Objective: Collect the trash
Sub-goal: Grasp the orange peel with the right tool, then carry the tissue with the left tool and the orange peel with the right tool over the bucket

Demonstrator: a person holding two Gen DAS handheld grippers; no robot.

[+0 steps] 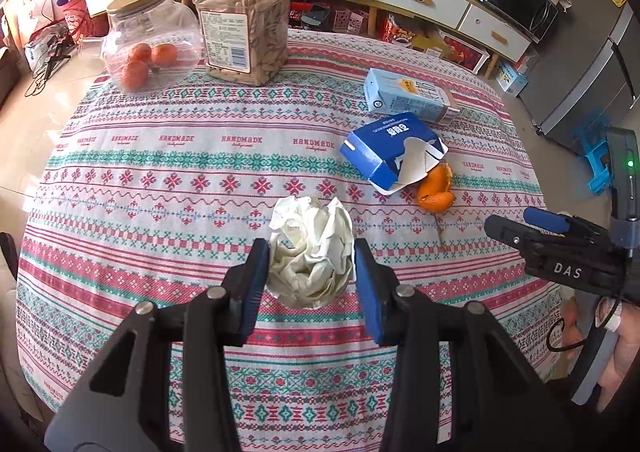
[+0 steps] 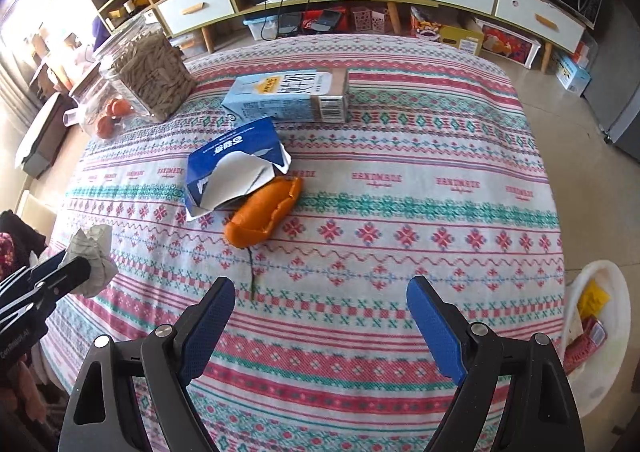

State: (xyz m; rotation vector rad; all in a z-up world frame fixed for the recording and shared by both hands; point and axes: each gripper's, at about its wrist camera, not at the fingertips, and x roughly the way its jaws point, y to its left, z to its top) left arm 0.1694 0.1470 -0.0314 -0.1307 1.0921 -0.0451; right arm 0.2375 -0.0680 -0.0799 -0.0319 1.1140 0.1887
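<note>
A: Item one: crumpled tissue point(image 1: 310, 252); clamped between the pads of the left gripper point(image 1: 308, 272), near table edge; right gripper point(image 2: 320, 316) spread wide, holding nothing.

B: Outstanding, by my reckoning: torn blue carton point(image 1: 390, 154), orange peel point(image 1: 436, 192) touching it, pale milk carton point(image 1: 408, 96) just behind; all on the patterned tablecloth point(image 1: 160, 180); task looks early.

A: Right view only: white bin point(image 2: 600, 332) beside the table, wrappers already inside; left view only: the lidded jar of oranges point(image 1: 148, 40) in full.
</note>
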